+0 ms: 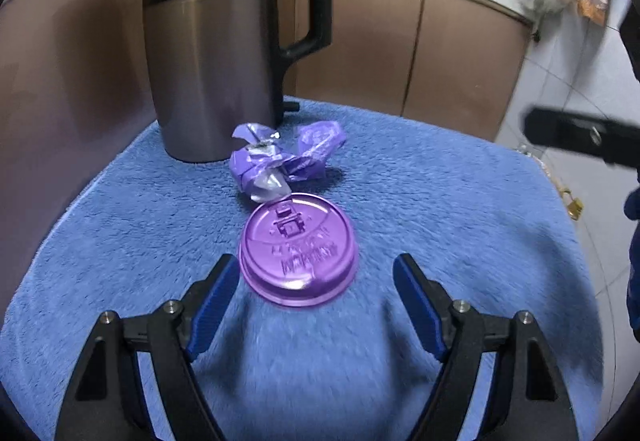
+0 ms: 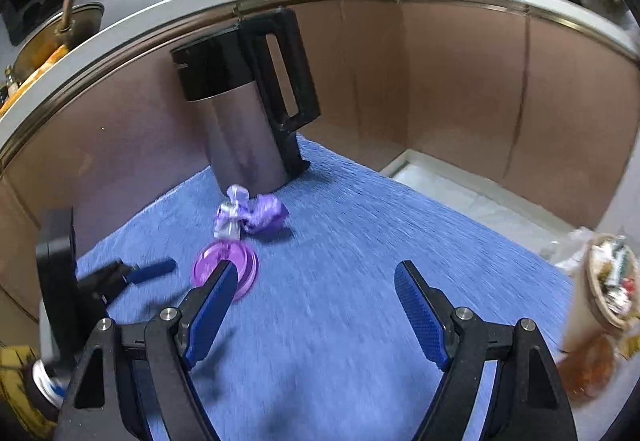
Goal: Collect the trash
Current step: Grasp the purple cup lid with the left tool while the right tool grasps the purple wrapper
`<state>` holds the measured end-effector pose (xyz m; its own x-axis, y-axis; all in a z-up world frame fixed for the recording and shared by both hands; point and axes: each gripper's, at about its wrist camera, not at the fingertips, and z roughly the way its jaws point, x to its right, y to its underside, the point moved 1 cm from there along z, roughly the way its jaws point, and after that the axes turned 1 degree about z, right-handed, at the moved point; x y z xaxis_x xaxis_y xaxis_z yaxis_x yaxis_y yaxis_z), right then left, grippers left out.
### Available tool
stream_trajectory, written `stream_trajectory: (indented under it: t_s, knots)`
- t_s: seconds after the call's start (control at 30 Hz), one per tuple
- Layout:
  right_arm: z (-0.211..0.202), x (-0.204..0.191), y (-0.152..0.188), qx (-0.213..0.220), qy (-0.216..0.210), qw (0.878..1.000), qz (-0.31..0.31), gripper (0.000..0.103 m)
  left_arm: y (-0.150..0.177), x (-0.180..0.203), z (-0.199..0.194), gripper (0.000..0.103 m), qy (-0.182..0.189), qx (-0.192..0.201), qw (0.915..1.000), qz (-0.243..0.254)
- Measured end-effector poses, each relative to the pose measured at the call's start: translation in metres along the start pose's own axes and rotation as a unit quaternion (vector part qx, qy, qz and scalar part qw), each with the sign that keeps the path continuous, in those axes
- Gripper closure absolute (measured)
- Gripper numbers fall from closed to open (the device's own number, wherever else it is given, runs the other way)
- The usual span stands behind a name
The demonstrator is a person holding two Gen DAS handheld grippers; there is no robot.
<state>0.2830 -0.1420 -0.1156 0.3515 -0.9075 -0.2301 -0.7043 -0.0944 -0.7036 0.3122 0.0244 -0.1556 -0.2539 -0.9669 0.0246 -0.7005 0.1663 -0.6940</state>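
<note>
A round purple plastic lid (image 1: 298, 249) lies flat on the blue fluffy cloth (image 1: 440, 209). Just behind it is a crumpled purple wrapper (image 1: 280, 159). My left gripper (image 1: 316, 261) is open, low over the cloth. The lid's near half sits between its fingertips, its left edge close to the left pad (image 1: 216, 297). My right gripper (image 2: 317, 267) is open over bare cloth with nothing between its fingers. Its left finger hides part of the lid (image 2: 246, 261), and the wrapper (image 2: 256, 215) lies beyond.
A tall steel kettle (image 1: 212, 41) with a black handle stands behind the wrapper at the cloth's far edge. A container full of scraps (image 2: 610, 281) sits off the cloth's right edge. Brown cabinets (image 2: 460, 81) ring the back, with a white tray (image 2: 460, 197) on the floor.
</note>
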Motion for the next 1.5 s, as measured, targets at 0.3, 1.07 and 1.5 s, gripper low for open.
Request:
stream_trajectory:
  t_s: [0.3,1.07,1.5]
  knots:
    - [0.106,0.004,-0.03,-0.039,-0.112,0.99,0.075,0.038,-0.008,-0.01,0.029,0.025,0.008,-0.035,0.999,-0.029]
    - [0.085,0.025,-0.014,-0.038,-0.123,0.983,0.13,0.1,0.013,-0.006,0.006,0.028,-0.021,-0.016,0.9985,-0.047]
    - [0.117,-0.019,-0.016,-0.059,-0.146,0.98,0.124,0.052,0.021,-0.041,-0.019,0.028,-0.024,0.002,0.9958,-0.088]
